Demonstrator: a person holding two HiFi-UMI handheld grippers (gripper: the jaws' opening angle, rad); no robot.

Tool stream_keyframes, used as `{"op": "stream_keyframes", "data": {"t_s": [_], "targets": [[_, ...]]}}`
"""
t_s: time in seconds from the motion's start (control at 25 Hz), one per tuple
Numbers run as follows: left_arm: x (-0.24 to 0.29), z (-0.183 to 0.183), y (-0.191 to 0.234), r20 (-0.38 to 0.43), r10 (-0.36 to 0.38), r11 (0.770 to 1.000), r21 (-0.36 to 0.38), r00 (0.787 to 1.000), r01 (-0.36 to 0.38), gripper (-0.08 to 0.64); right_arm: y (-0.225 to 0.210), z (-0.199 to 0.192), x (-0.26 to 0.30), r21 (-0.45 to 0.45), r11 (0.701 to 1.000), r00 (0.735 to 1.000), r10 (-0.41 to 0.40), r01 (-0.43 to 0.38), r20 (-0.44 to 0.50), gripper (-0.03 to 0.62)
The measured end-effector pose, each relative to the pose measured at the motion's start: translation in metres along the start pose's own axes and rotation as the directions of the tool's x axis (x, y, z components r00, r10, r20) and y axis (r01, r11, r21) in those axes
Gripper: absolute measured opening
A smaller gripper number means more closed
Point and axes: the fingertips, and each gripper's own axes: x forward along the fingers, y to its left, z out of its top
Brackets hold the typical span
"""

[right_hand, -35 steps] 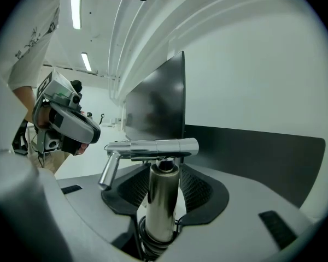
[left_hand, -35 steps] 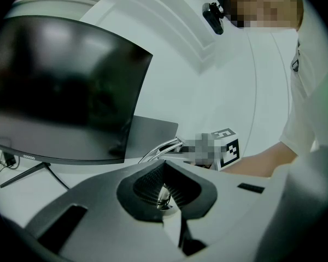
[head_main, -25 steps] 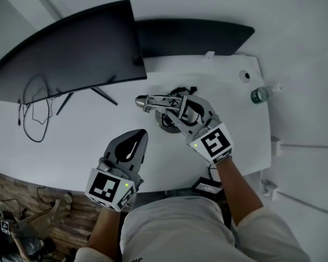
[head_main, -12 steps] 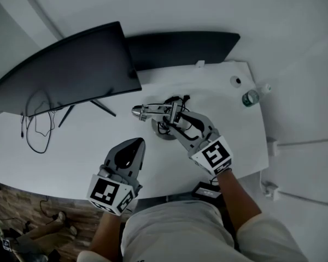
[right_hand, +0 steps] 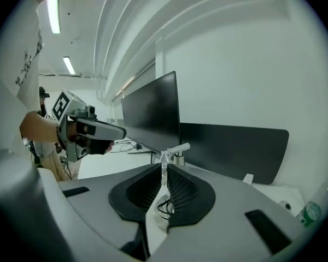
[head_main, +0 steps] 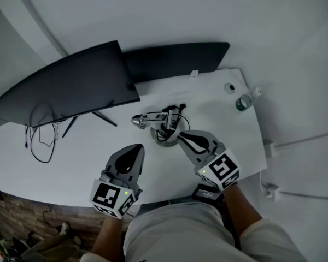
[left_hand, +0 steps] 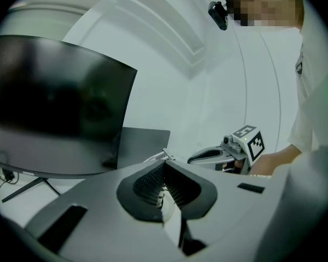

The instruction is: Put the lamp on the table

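Observation:
The metal desk lamp (head_main: 159,123) stands on the white table (head_main: 87,152), its round base (head_main: 165,137) down, its arm folded low and its black cord coiled on top. My right gripper (head_main: 182,137) sits just right of the base, apart from it, its jaws closing with nothing between them. In the right gripper view the lamp's head (right_hand: 175,148) shows just beyond the right gripper (right_hand: 165,169). My left gripper (head_main: 135,149) hovers shut and empty in front of and left of the lamp; in its own view the left gripper (left_hand: 164,166) points past the lamp at the monitor.
A dark monitor (head_main: 65,83) stands at the back left, a loose cable (head_main: 39,138) trailing below it. A black panel (head_main: 175,56) lies behind it. A clear bottle (head_main: 242,101) and a small round thing (head_main: 229,88) sit at the table's far right corner.
My right gripper has come off the lamp, drawn back toward the person and narrowed its jaws. The lamp stays where it stood. The left gripper has hardly moved.

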Motion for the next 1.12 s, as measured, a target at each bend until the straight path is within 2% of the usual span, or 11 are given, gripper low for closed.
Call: {"op": "stream_keyframes", "data": {"t_s": [0.24,0.56,1.12], "targets": [[-0.003,0.002,-0.014,0.014,-0.026,1.0,0.004,1.0,0.026,0.003,0.019,0.012,-0.014,0.045,0.999,0.999,0.03,-0.031,0.013,0.038],[-0.005,0.002,-0.025,-0.008,-0.05,0.999,0.006,0.999,0.05,0.003,0.026,0.037,-0.026,0.022,0.999,0.999,0.039,-0.039,0.024,0.031],[-0.004,0.004,-0.028,-0.018,-0.06,0.998,0.017,0.998,0.06,0.003,0.031,0.04,-0.031,0.01,0.999,0.999,0.044,-0.044,0.027,0.03]]}}
